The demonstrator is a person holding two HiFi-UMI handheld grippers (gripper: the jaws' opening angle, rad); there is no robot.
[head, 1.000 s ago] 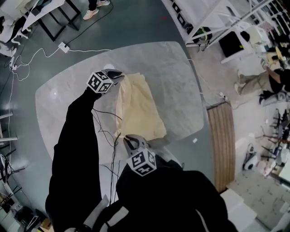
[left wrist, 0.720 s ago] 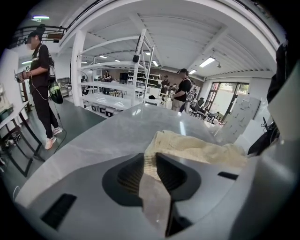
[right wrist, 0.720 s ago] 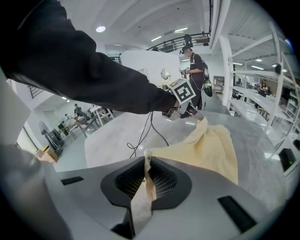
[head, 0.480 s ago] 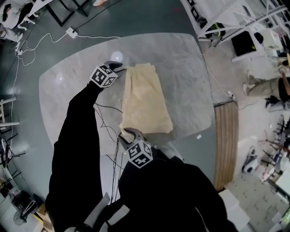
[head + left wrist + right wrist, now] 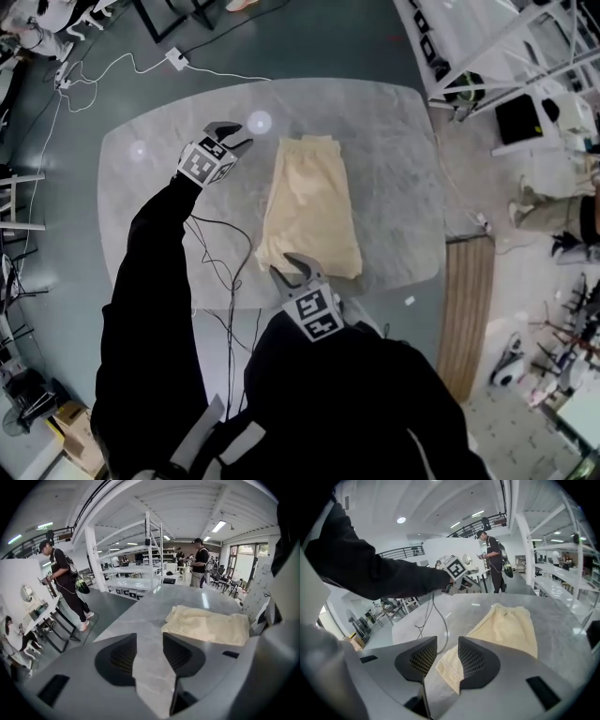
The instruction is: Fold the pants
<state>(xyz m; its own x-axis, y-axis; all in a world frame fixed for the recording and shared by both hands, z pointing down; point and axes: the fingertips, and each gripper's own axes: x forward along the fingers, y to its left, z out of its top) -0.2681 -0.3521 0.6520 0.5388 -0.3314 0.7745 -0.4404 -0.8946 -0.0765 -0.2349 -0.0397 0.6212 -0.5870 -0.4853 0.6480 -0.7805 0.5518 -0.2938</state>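
Observation:
The pale yellow pants (image 5: 309, 206) lie flat on the grey marble table (image 5: 394, 159), folded lengthwise, waistband at the far end. My left gripper (image 5: 234, 134) hovers over bare table to the left of the waistband; its jaws have just been opening and nothing is between them. In the left gripper view the pants (image 5: 206, 625) lie off to the right of the left gripper (image 5: 149, 641). My right gripper (image 5: 285, 265) is at the pants' near left corner, jaws just opened. That corner of the pants (image 5: 506, 625) shows beyond the right gripper (image 5: 447, 651), not pinched.
Black cables (image 5: 220, 244) trail over the table's near left part. The table's near edge (image 5: 403, 277) is close to my body. A person (image 5: 63, 583) stands on the floor beyond the far end. Racks (image 5: 487, 56) and a wooden strip (image 5: 466, 309) are to the right.
Both grippers have opened and let go of the pants' left edge. The left gripper moved left, away from the waistband corner. The right stays at the near corner.

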